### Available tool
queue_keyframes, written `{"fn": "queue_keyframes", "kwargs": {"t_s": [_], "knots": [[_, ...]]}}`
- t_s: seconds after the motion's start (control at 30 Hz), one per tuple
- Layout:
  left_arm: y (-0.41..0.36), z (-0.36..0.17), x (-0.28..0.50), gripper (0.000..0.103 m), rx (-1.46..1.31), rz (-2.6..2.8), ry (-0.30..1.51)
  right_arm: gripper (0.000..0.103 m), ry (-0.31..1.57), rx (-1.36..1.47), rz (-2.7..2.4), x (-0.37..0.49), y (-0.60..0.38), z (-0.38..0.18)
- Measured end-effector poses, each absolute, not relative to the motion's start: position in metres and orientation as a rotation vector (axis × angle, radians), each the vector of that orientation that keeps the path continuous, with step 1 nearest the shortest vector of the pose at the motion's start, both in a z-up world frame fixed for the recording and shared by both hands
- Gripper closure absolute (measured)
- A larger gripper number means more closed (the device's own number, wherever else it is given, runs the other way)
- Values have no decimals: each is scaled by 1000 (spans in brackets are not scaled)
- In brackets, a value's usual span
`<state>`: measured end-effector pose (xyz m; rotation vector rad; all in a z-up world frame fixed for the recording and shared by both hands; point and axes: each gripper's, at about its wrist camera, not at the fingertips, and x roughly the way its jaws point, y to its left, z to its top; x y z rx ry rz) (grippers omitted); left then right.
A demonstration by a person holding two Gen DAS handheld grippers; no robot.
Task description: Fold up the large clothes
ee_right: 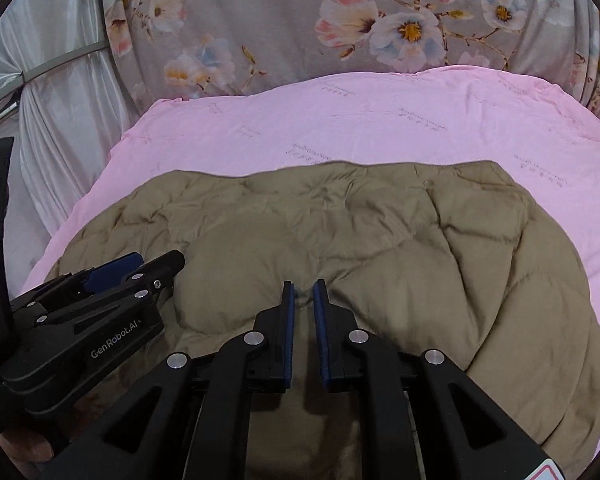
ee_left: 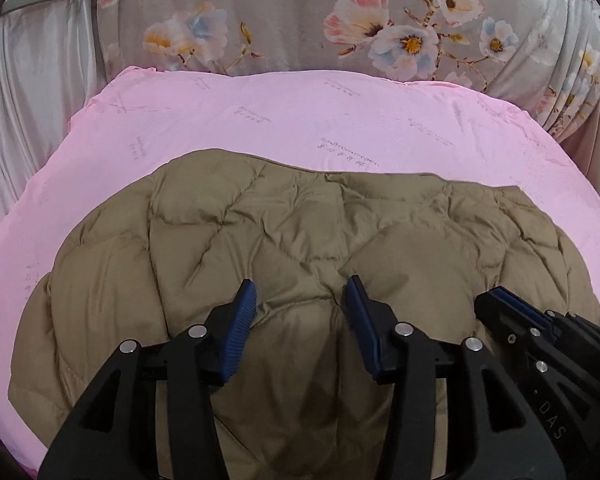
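A tan quilted puffer coat (ee_left: 292, 232) lies spread on a pink bed sheet (ee_left: 260, 120); it also shows in the right wrist view (ee_right: 380, 232). My left gripper (ee_left: 302, 292) hovers over the coat's near middle, jaws wide apart and empty. My right gripper (ee_right: 304, 290) is just above the coat, its jaws a narrow gap apart with nothing between them. In the left wrist view the right gripper (ee_left: 500, 296) sits close at the right. In the right wrist view the left gripper (ee_right: 148, 264) sits close at the left.
A grey floral pillow or bedding (ee_left: 340, 20) rises behind the pink sheet (ee_right: 380, 120). White satin drapery (ee_left: 28, 92) hangs at the left beyond the bed edge. Pink sheet surrounds the coat on the far and side edges.
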<state>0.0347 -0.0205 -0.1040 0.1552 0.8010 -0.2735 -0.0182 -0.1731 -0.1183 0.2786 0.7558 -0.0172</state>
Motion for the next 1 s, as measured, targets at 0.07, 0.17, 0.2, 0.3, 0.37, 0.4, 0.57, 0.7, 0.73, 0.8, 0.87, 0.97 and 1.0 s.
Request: {"fn": "queue_keyframes", "kwargs": {"t_s": [0.07, 0.17, 0.2, 0.3, 0.37, 0.4, 0.57, 0.7, 0.73, 0.8, 0.87, 0.97, 1.0], "knots": [[-21, -112, 31, 54, 161, -267, 801, 91, 752, 281, -15, -22, -172, -123], [-22, -119, 27, 54, 178, -258, 772, 91, 753, 269, -17, -21, -171, -128], [-24, -121, 27, 54, 188, -254, 765, 91, 758, 265, -18, -20, -170, -130], [-28, -125, 28, 54, 212, -242, 758, 91, 770, 256, -17, -16, -170, -133], [-30, -126, 30, 53, 215, -240, 766, 91, 778, 255, -17, -13, -169, -134], [-31, -127, 30, 53, 220, -238, 768, 91, 781, 253, -19, -13, -169, -135], [-37, -132, 30, 53, 253, -220, 778, 91, 797, 229, -31, -10, -164, -138], [-40, -135, 30, 53, 267, -211, 780, 91, 802, 223, -35, -9, -164, -139], [-40, -135, 30, 53, 265, -212, 780, 91, 802, 221, -36, -9, -164, -139], [-40, -135, 30, 53, 267, -212, 780, 91, 802, 222, -36, -9, -165, -139], [-40, -136, 30, 53, 267, -211, 780, 91, 802, 223, -35, -10, -164, -139], [-39, -136, 30, 53, 262, -213, 780, 91, 801, 222, -36, -9, -163, -139], [-39, -137, 31, 53, 258, -214, 781, 91, 802, 221, -38, -8, -163, -140]]}}
